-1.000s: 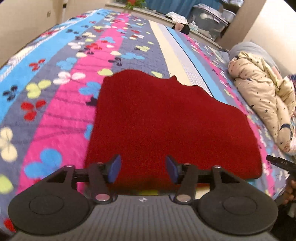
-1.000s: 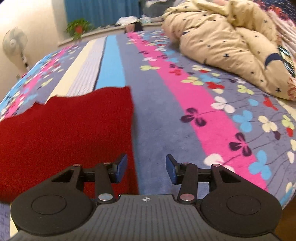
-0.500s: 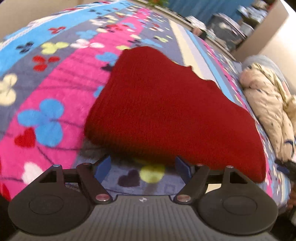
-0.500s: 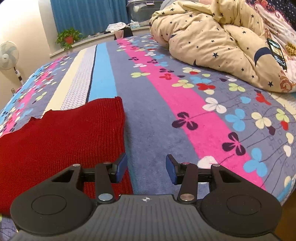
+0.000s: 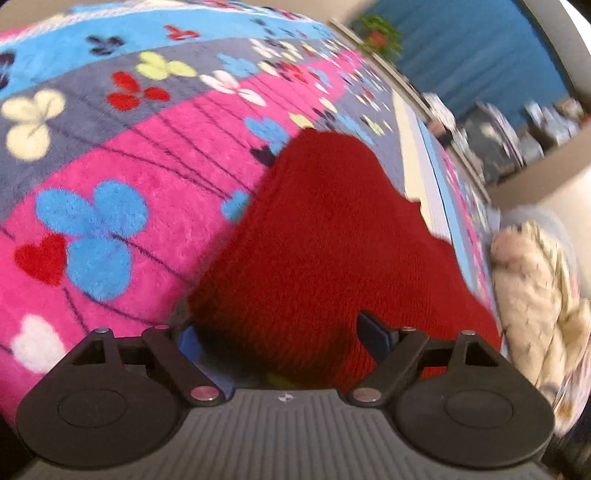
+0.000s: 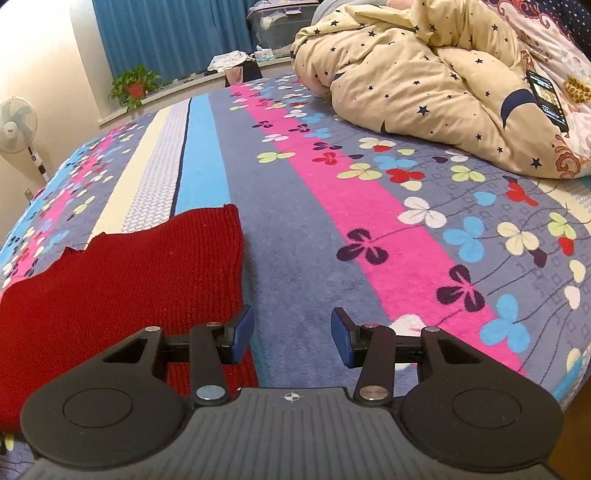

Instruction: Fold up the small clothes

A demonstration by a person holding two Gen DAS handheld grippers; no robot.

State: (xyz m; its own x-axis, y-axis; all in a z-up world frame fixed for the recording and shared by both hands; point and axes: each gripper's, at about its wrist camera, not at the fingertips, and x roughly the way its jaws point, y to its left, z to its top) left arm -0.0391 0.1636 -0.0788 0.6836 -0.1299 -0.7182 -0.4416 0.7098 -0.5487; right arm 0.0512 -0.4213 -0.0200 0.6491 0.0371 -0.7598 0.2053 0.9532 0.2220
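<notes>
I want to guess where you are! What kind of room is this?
Most likely a bedroom. A big bed with a flowery striped blanket fills the view, a rumpled star-print duvet is piled on it, and blue curtains hang by the window ledge. A red knitted garment lies on the blanket.

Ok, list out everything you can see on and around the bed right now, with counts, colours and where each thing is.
Red knitted garment: one, dark red, lying flat on the near left of the bed.
Bedspread: one, grey, pink, blue and cream stripes with clover flowers, covering the bed.
Duvet: one, beige with dark stars and moons, bunched at the far right.
Phone: one, black, lying on the duvet.
Potted plant: one, green in a red pot, on the window ledge.
Curtain: blue, behind the ledge.
Fan: one, white, at the far left.
Storage box: one, clear, by the curtain.
Left gripper: black with blue pads, jaws opening around the garment's near edge.
Right gripper: black with blue pads, open beside the garment's right edge.
</notes>
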